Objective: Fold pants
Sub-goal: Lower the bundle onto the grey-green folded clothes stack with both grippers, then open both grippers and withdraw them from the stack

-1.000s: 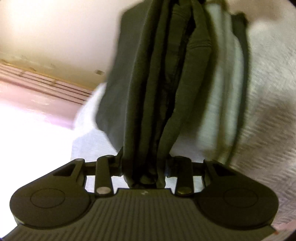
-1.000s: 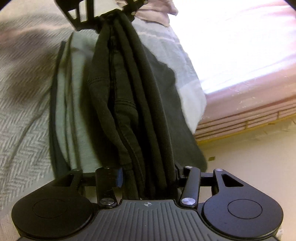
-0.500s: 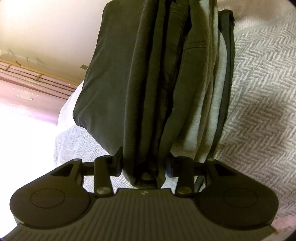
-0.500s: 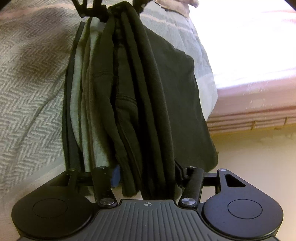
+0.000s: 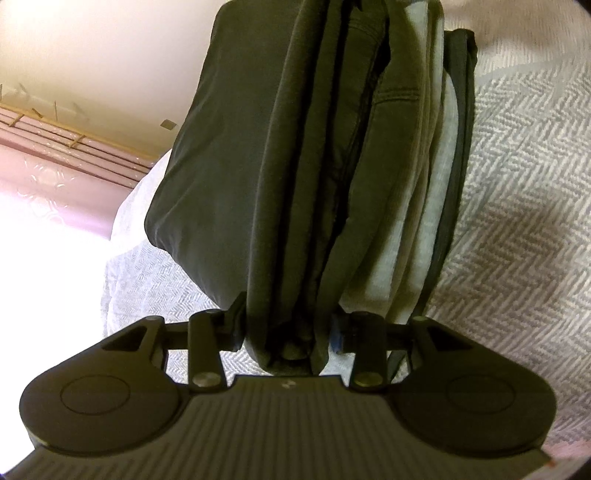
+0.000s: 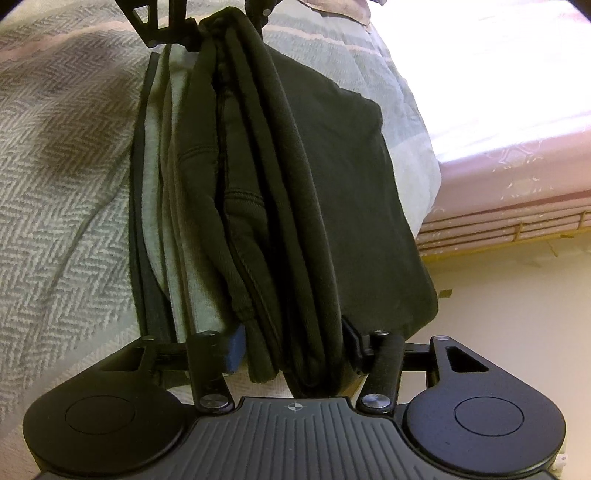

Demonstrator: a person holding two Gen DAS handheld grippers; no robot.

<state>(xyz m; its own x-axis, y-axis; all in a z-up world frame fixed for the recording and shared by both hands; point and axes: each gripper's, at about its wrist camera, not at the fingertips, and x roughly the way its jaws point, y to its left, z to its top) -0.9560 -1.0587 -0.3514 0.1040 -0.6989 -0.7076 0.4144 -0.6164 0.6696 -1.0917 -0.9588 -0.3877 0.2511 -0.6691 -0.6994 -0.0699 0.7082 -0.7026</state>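
Dark olive pants (image 5: 280, 166), gathered into a long bundle, hang stretched between my two grippers above the bed. My left gripper (image 5: 288, 328) is shut on one end, with the cloth bunched between its pads. The right gripper (image 6: 295, 350) clamps the other end of the pants (image 6: 295, 184), and its jaws are closing on the thick folds. In the right wrist view, the left gripper (image 6: 225, 18) shows at the top edge, gripping the far end. A broad flap of the pants droops toward the bed's edge.
A folded grey and dark stack (image 6: 173, 221) lies on the herringbone blanket (image 6: 55, 184) just under the bundle, also visible as the grey stack (image 5: 424, 184). The bed's edge, a pink mattress side (image 6: 517, 166) and cream floor (image 6: 517, 332) lie beyond.
Both hands have carried the stretched pants a little sideways over the bed and the grey stack. The hanging flap shows wider now. Both grips have held.
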